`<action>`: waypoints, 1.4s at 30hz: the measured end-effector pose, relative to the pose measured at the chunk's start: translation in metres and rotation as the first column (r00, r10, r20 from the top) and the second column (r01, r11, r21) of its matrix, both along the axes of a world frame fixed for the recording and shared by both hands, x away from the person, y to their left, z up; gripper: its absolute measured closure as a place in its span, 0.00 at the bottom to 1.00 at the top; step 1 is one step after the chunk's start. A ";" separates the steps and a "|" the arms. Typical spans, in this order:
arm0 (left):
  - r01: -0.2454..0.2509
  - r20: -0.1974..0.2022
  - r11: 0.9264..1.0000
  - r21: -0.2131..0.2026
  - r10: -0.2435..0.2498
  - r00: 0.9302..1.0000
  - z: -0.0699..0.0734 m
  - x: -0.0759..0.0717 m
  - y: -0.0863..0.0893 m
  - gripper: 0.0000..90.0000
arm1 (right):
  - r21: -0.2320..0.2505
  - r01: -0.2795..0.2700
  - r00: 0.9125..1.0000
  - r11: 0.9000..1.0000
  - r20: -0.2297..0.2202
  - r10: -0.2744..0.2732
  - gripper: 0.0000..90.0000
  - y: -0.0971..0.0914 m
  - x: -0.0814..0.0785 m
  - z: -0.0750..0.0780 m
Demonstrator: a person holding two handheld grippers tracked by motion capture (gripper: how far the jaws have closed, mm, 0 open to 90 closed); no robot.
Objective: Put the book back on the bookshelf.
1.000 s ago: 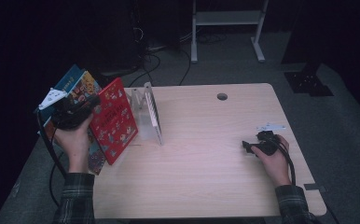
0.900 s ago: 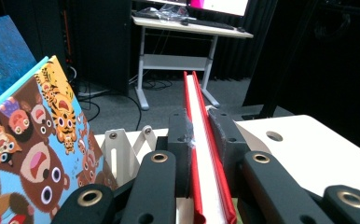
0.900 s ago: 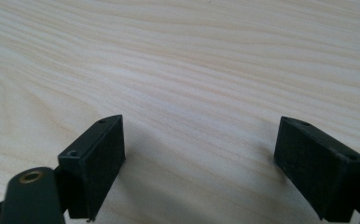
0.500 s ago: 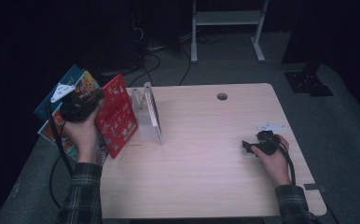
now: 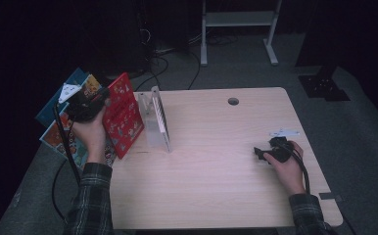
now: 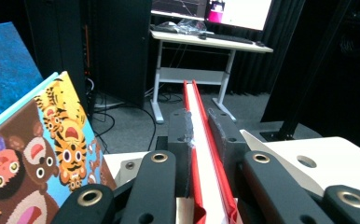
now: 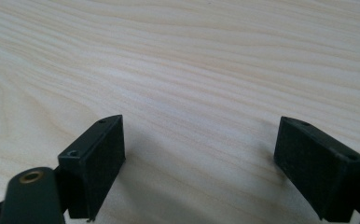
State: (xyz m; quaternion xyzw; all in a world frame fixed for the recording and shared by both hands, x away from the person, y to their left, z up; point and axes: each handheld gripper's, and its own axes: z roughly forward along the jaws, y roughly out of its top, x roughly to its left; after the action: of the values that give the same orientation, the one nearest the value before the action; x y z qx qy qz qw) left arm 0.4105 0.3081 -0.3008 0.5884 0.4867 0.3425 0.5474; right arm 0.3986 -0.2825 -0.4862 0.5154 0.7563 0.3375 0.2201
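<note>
The wooden desk [image 5: 211,171] takes up most of the high view, with a small round hole [image 5: 233,101] near its far edge. At its left end stands a clear rack [image 5: 158,120] with upright dividers, and beside that, over the desk's left edge, lean several picture books: a blue one [image 5: 55,105] at the far left, and one with tigers and bears [image 6: 43,154] on its cover next to it. The red book [image 5: 124,115] is held upright and tilted just left of the rack, near it but apart from it as far as the high view shows. The left tool [image 6: 201,133] is clamped on this red book, its pads pressing the covers from both sides at the top edge. The right tool [image 7: 199,158] rests low over bare wood at the desk's right side, its jaws spread wide with nothing between them.
</note>
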 end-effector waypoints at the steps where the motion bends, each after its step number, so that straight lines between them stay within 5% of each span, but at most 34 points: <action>1: -0.003 0.002 1.000 0.000 0.003 1.000 -0.001 0.000 0.001 0.89 | 0.000 0.000 1.000 1.000 -0.001 0.000 0.17 0.000 0.000 0.000; 16: 0.004 -0.036 1.000 0.028 -0.003 0.999 -0.005 -0.002 0.003 0.88 | 0.001 0.002 1.000 1.000 -0.001 -0.002 0.17 0.000 0.000 0.000; 25: 0.004 -0.096 0.999 0.052 0.001 0.995 -0.005 -0.006 0.004 0.88 | 0.000 0.000 1.000 1.000 0.001 0.000 0.17 0.001 0.000 0.000; 33: 0.016 -0.115 0.999 0.040 -0.011 0.993 -0.004 -0.008 0.006 0.87 | -0.001 -0.002 1.000 1.000 0.001 0.002 0.17 0.001 -0.001 0.000; 42: 0.032 -0.139 0.998 0.055 -0.024 0.990 -0.003 -0.018 0.012 0.60 | -0.002 -0.006 1.000 1.000 0.002 0.006 0.17 0.001 -0.001 0.000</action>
State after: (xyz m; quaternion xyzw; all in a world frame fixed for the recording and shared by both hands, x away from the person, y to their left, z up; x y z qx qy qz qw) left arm 0.3929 0.3201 -0.3039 0.6328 0.5052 0.3071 0.5000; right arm 0.3973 -0.2817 -0.4863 0.5126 0.7579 0.3381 0.2204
